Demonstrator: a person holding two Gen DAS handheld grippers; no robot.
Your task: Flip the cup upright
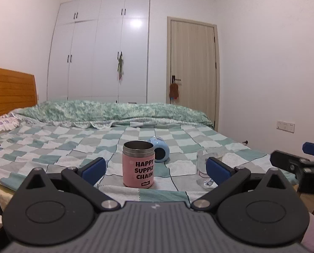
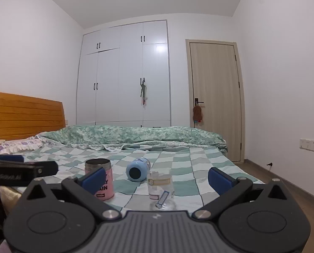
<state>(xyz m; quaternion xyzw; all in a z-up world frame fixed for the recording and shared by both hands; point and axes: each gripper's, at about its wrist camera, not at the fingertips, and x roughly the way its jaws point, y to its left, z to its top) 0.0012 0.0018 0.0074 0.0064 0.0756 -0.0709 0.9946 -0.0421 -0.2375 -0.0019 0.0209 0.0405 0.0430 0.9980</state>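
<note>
Two grippers: both held low at the near edge of the bed, fingers spread wide, nothing between them
Left gripper (image 1: 154, 169): jaws wide apart, framing the pink cup, not touching it
Right gripper (image 2: 156, 179): jaws wide apart, framing the clear glass, apart from it
Pink cup (image 1: 138, 164): landmark; upright on the checked bedspread (image 1: 51, 143), steel rim up, black lettering facing the cameras
Blue cup (image 1: 160, 149): just behind the pink cup and to its right, lying on its side, dark round end toward the cameras
Clear glass (image 2: 159, 186): right of the pink cup, nearer the bed's edge than the blue cup, standing; which end is up I cannot tell
Green quilt (image 1: 114, 111): well beyond the pink cup, bunched across the bed
Wardrobe (image 1: 100, 48): far behind the pink cup, white doors shut
Door (image 1: 192, 67): behind and right of the pink cup, shut
</note>
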